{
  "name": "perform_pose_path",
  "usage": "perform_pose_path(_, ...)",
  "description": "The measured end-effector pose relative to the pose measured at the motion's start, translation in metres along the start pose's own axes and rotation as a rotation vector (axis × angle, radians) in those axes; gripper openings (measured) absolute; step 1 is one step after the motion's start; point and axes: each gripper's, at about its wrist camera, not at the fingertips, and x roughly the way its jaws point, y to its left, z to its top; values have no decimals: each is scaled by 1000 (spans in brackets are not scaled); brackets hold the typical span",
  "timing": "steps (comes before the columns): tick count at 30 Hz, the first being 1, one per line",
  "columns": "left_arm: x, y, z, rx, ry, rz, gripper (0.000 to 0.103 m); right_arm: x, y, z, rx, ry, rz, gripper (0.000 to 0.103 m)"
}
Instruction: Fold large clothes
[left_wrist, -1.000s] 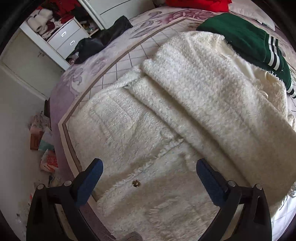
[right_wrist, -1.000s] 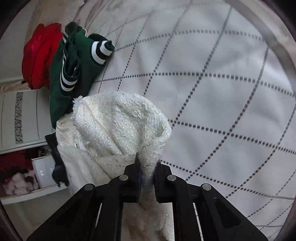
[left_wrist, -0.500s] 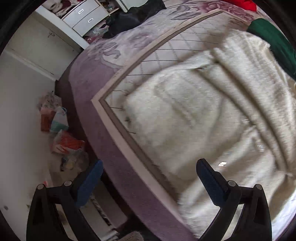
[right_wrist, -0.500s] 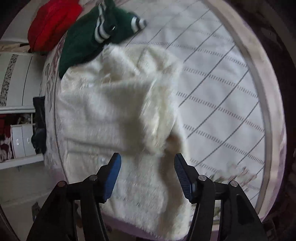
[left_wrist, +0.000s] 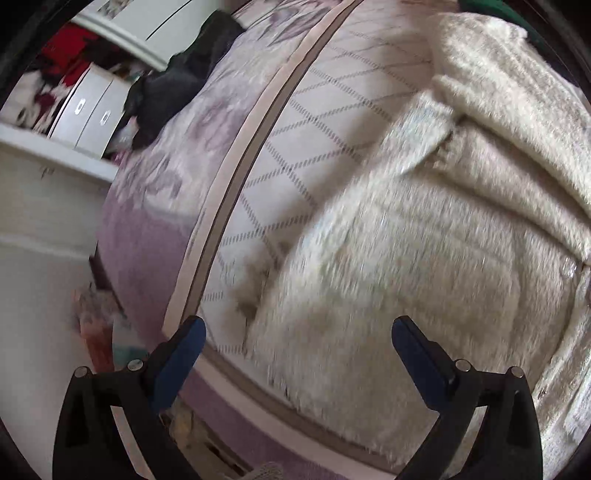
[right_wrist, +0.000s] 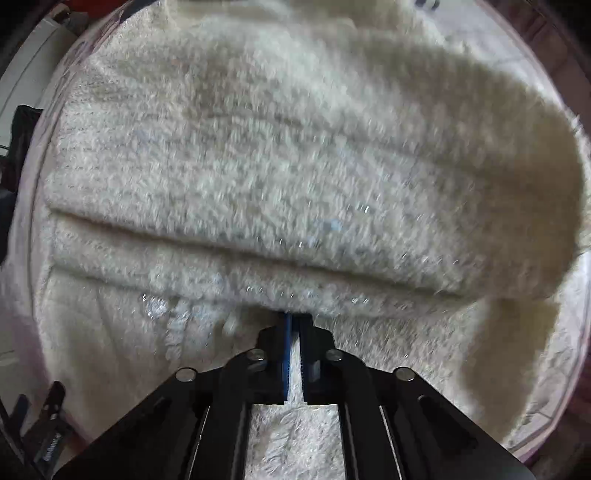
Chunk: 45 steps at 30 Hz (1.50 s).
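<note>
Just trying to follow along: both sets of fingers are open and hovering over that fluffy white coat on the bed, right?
Only the left gripper is open. The right wrist view shows the right gripper shut on the white coat.

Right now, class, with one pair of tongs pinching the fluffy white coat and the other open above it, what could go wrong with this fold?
1. The right tongs pinch only a thin edge of the coat; the thick pile may slip out.
2. The coat's hem lies at the bed's edge and could slide off.
3. The left tongs hang open, so one-sided lifting may skew the fold.
</note>
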Motion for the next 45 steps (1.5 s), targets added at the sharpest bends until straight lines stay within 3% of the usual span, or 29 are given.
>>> perform_pose_path(3, -4, 1, 18, 25, -29, -36, 103, 9, -13, 0, 72, 117, 62, 5)
perform_pose_path(6, -12, 1, 40, 7, -10, -102, 103, -7, -37, 2, 181, 187, 192, 6)
perform_pose_path(8, -26, -7, 63, -5, -24, -140, 103, -30, -47, 11, 204, 185, 198, 7)
perform_pose_path(10, -41, -22, 89, -14, -64, -163, 103, -57, -52, 30, 204, 129, 195, 7)
perform_pose_path(12, -53, -43, 122, -12, -89, -192, 103, -77, -51, 61, 196, 66, 187, 28)
perform_pose_path(13, -57, -54, 139, -4, -101, -200, 103, -83, -49, 79, 206, 35, 178, 59)
perform_pose_path(14, -60, -68, 157, 8, -117, -198, 103, -85, -49, 97, 214, 7, 174, 79)
perform_pose_path(16, -61, -91, 187, 23, -148, -186, 103, -76, -50, 134, 241, -5, 167, 81)
perform_pose_path(19, -51, -135, 224, 83, -174, -135, 103, -39, -55, 183, 285, 46, 175, 81)
perform_pose_path(21, -40, -155, 238, 133, -187, -94, 103, -12, -62, 204, 296, 65, 173, 79)
perform_pose_path(22, -33, -167, 242, 161, -193, -68, 103, -2, -62, 210, 286, 65, 171, 72)
perform_pose_path(23, -27, -172, 244, 182, -196, -53, 103, 6, -62, 212, 275, 66, 134, 39)
perform_pose_path(24, -22, -178, 246, 202, -196, -41, 103, 6, -62, 211, 268, 32, 122, 26)
perform_pose_path(25, -20, -181, 246, 212, -199, -34, 103, 2, -60, 210, 245, -4, 107, 22)
perform_pose_path(26, -19, -183, 246, 211, -203, -35, 103, -6, -56, 208, 208, -44, 69, 0)
perform_pose_path(30, -19, -180, 248, 195, -198, -50, 103, -32, -57, 206, 210, -152, 75, 1)
perform_pose_path(36, -26, -168, 255, 137, -198, -74, 103, -43, -90, 208, 324, -89, 230, 1)
perform_pose_path(39, -33, -169, 257, 123, -188, -111, 103, -47, -115, 202, 361, 1, 283, 2)
perform_pose_path(40, -36, -171, 257, 124, -184, -125, 103, -48, -119, 196, 363, 14, 276, 7)
perform_pose_path(42, -39, -178, 257, 134, -195, -126, 103, -55, -125, 188, 364, -21, 246, 47)
perform_pose_path(43, -39, -183, 257, 146, -200, -123, 103, -52, -121, 183, 365, -18, 246, 80)
perform_pose_path(44, -38, -189, 257, 157, -202, -118, 103, -48, -122, 185, 371, -9, 255, 86)
perform_pose_path(45, -37, -194, 257, 165, -203, -116, 103, -41, -120, 190, 367, 6, 247, 86)
